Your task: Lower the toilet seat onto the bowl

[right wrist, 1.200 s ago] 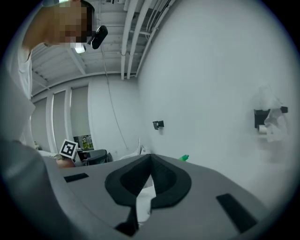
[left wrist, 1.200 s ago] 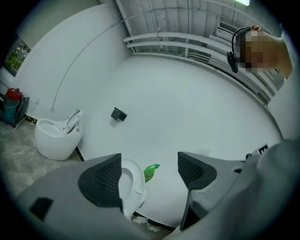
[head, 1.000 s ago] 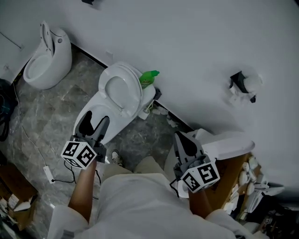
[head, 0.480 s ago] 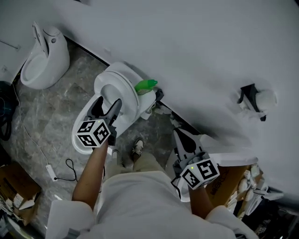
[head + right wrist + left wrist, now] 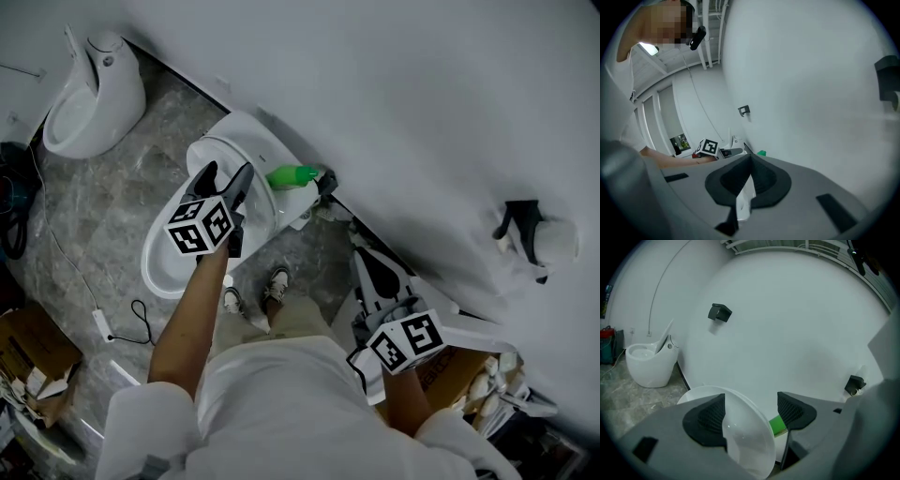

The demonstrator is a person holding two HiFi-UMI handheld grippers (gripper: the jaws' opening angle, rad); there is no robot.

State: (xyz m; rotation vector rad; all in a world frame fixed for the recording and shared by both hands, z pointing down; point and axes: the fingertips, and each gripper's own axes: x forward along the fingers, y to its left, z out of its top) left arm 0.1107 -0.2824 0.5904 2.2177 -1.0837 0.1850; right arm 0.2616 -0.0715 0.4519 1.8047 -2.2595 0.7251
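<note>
The white toilet bowl point(image 5: 161, 267) stands on the grey floor, with its seat point(image 5: 214, 150) raised against the wall. My left gripper point(image 5: 227, 176) is open at the seat's upper edge. In the left gripper view the rounded white seat point(image 5: 745, 446) sits between the two dark pads point(image 5: 708, 416), nearer the left one; my left gripper point(image 5: 752, 412) does not close on it. My right gripper point(image 5: 367, 261) hangs shut at the person's right side, away from the toilet. In its own view my right gripper point(image 5: 748, 174) shows its pads together.
A green bottle point(image 5: 294, 175) lies behind the toilet by the wall. A second white fixture point(image 5: 92, 94) stands at the far left. Black holders point(image 5: 527, 232) hang on the wall. A cable point(image 5: 89, 314) and a cardboard box point(image 5: 28, 352) lie on the floor, and another white fixture point(image 5: 473, 328) is at the right.
My left gripper has risen from over the bowl and moved forward to the raised seat's edge. The right gripper has stayed about where it was.
</note>
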